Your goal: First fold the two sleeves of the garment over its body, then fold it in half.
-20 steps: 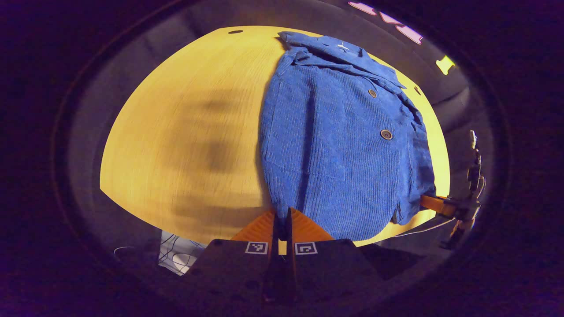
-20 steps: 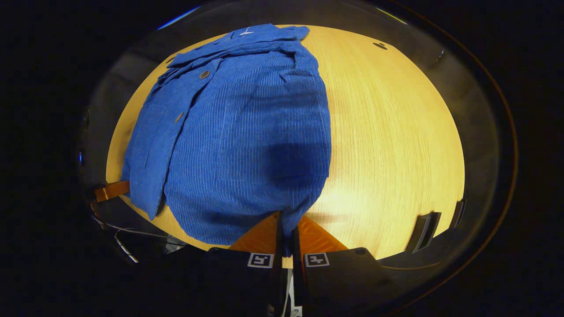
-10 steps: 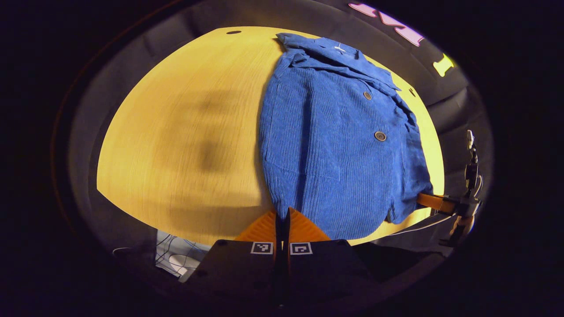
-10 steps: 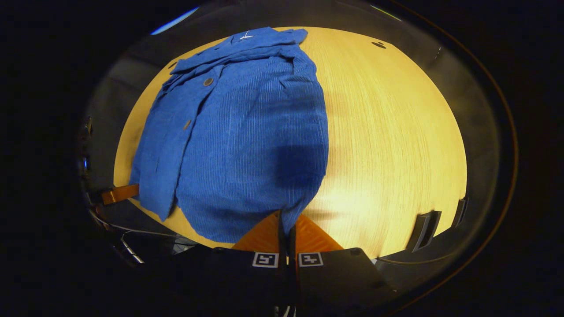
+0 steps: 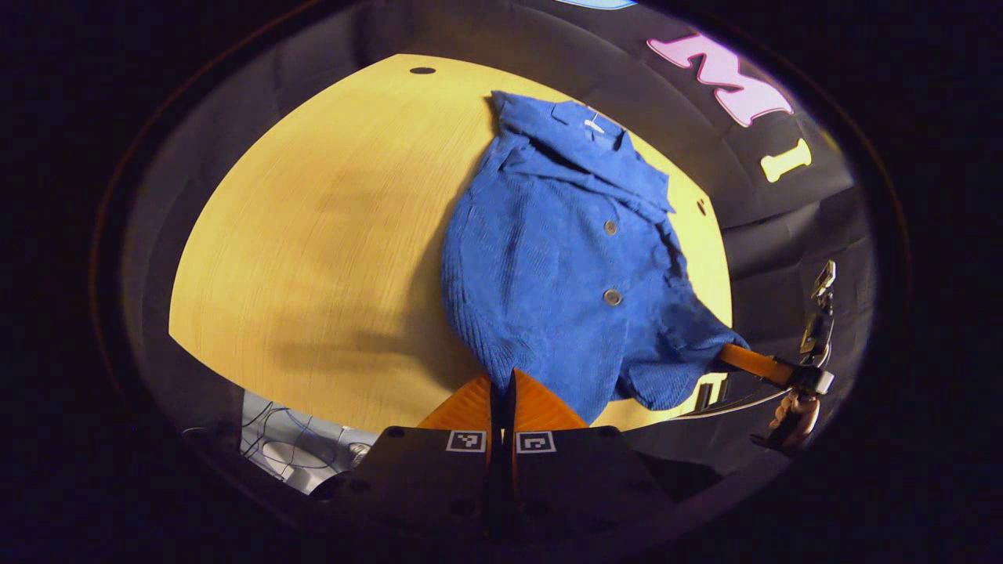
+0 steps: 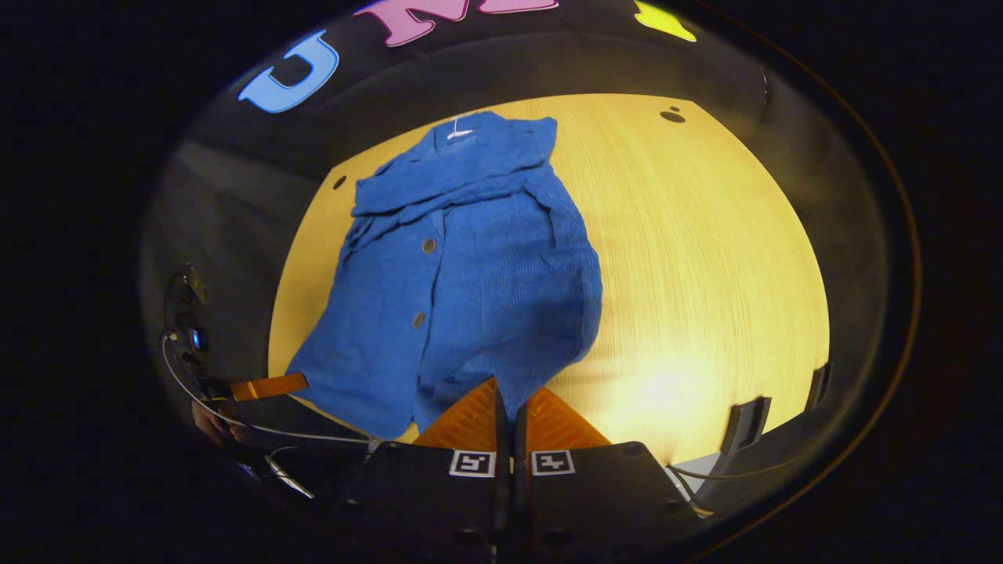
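No legible text, brand or number appears. Each gripper body carries two small square black-and-white coded markers [image 5: 498,442] [image 6: 509,462], one behind each finger; these are patterns, not characters. A small white tag [image 6: 459,132] sits at the garment [image 6: 462,282] collar, possibly a label, too small to read.

I see a garment [image 5: 548,274] of bright blue ribbed corduroy, with small dull brown-grey buttons [image 5: 612,297] and a white tag [image 6: 457,133] at the collar. The surface [image 5: 313,235] under it is pale yellow wood with fine straight grain.
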`<action>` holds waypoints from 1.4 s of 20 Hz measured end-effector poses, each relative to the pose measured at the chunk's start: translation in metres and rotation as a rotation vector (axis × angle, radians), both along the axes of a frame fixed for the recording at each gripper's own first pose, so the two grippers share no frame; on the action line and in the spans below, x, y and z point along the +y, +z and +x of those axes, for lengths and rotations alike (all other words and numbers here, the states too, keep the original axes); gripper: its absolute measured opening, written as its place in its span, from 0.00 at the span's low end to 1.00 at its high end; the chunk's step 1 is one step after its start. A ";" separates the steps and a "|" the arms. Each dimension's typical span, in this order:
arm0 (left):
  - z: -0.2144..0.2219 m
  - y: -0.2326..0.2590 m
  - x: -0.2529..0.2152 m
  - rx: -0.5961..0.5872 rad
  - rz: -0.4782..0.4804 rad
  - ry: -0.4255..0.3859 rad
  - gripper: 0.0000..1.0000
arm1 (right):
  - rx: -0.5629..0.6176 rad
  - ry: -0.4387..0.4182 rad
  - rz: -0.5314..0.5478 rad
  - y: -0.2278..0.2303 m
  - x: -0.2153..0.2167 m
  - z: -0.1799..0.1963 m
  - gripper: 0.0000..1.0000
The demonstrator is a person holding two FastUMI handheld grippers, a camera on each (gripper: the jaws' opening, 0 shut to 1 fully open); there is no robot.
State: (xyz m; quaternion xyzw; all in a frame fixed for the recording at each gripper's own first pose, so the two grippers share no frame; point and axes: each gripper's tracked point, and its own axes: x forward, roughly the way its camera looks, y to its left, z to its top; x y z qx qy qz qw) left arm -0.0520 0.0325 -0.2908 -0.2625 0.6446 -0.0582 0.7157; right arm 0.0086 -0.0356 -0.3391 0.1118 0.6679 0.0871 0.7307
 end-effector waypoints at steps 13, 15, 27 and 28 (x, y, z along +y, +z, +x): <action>0.148 0.092 0.019 -0.224 0.086 -0.137 0.00 | -0.267 0.063 0.089 0.085 0.038 0.170 0.02; 0.181 0.102 0.020 -0.262 0.094 -0.140 0.00 | -0.293 0.069 0.092 0.083 0.041 0.200 0.02; 0.387 0.043 0.063 -0.265 0.308 -0.196 0.00 | -0.310 -0.004 0.050 -0.035 0.037 0.381 0.03; 0.403 0.034 0.066 -0.270 0.333 -0.204 0.00 | -0.307 -0.018 0.048 -0.047 0.039 0.393 0.02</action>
